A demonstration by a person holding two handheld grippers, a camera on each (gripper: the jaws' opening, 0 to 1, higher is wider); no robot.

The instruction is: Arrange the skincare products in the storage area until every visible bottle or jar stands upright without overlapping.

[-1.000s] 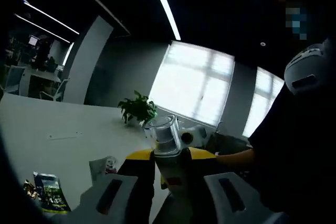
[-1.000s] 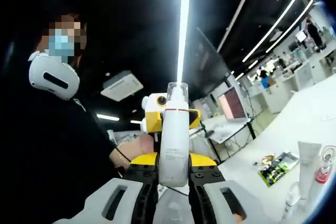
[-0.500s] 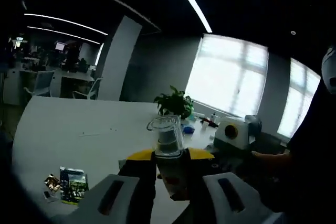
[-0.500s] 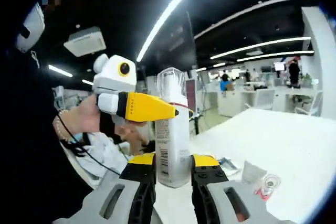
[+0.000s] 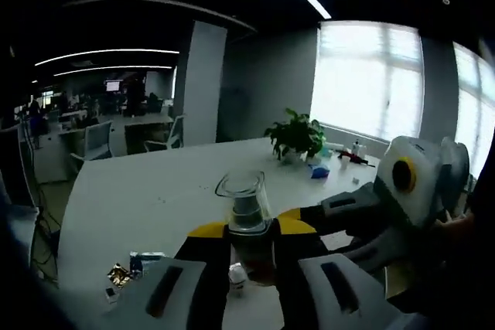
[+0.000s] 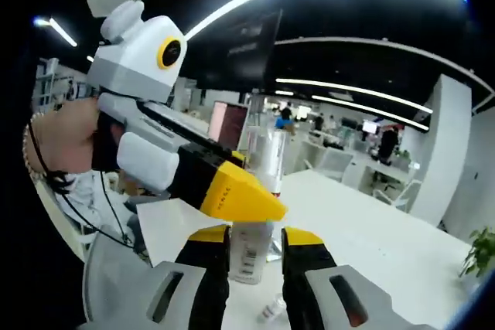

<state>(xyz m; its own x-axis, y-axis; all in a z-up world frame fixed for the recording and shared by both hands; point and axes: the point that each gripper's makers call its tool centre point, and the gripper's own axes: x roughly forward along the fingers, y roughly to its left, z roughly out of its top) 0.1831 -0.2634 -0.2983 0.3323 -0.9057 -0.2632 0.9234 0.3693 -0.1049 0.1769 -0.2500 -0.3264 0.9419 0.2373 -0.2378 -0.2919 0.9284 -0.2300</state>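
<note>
Biggest thing here is the long white table [image 5: 147,191] running across the left gripper view; in the right gripper view it stretches away toward the far desks. At its far end sits a potted plant [image 5: 295,135] in front of the bright windows, with a few small items just beside it that are too tiny to make out.

Next down in size — the left gripper [image 6: 232,195] cuts across the right gripper view from the left, its grey-and-white body held in a hand [image 6: 66,141], and its yellow jaw tips sit right in front of the bottle. Its own jaws in the left gripper view are clenched on a pump bottle [image 5: 246,214] with a clear cap, held off the table and pointing up out of the jaws. The same bottle, white with a printed label, sits squeezed between the right gripper's [image 6: 255,249] yellow-and-black jaws too, so both grippers have a grip on it at once. The right gripper's grey body with its yellow ring also pokes in from the right of the left gripper view.

Smaller stuff: some flat printed packets [image 5: 131,268] lie on the table near its close edge, and a little clear vial [image 6: 272,308] lies on its side below the right gripper's jaws.
</note>
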